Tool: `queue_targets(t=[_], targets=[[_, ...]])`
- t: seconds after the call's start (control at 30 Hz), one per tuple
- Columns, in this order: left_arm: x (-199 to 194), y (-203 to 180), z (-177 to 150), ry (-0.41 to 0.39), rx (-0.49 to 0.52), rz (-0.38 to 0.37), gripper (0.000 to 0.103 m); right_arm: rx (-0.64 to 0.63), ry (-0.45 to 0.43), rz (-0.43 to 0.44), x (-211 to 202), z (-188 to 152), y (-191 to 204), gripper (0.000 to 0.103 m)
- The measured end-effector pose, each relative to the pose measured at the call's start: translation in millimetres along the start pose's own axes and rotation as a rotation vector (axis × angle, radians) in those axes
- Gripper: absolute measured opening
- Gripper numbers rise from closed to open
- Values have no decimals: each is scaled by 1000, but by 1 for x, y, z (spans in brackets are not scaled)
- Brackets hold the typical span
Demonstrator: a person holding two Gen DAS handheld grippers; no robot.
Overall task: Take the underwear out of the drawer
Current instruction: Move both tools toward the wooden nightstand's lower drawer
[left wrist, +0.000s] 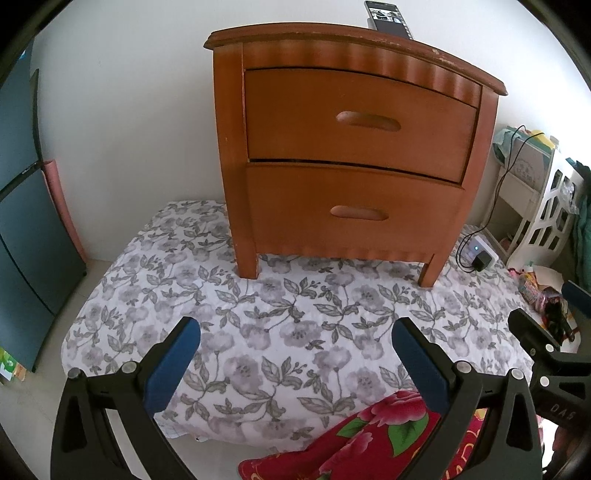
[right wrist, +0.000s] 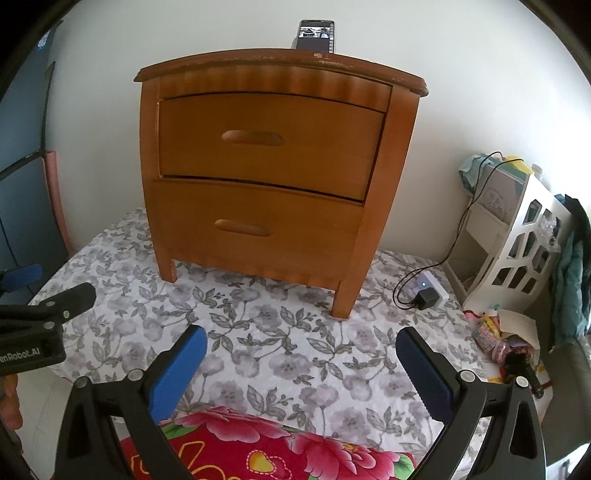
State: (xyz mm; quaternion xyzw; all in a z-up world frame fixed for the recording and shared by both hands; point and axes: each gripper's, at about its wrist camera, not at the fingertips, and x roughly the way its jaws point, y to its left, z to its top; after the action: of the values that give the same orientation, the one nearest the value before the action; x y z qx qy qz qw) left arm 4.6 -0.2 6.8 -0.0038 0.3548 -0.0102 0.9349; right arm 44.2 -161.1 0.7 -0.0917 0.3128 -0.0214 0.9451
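A brown wooden nightstand stands on a floral mattress against the white wall. Its top drawer and bottom drawer are both pushed in, each with a recessed oval handle. No underwear shows in either view. My left gripper hangs open over the mattress, well in front of the nightstand. My right gripper is open too, at a similar distance, and shows at the right edge of the left wrist view. The left gripper appears at the left edge of the right wrist view.
A phone leans on the wall atop the nightstand. A red flowered blanket lies near me. A charger and cable lie at the right, beside a white rack. A dark blue cabinet stands left.
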Motion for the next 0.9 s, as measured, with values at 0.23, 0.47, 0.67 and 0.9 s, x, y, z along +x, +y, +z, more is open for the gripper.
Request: queue_targets(t=[0.23,0.47,0.67,0.9], targets=[[4,-1,-2,4,-2,-9,103,-16,10,-15,2,1,1,103],[7,2,-3,10,-8,-17,103,-28,16,-24,4,1,4,103],[6,5,-3,12,-22,-25,103,-30,21,-37,5,1,4,103],[6,6,-3,13,-21,-25,103,-34,23,-38,4,1,4,103]])
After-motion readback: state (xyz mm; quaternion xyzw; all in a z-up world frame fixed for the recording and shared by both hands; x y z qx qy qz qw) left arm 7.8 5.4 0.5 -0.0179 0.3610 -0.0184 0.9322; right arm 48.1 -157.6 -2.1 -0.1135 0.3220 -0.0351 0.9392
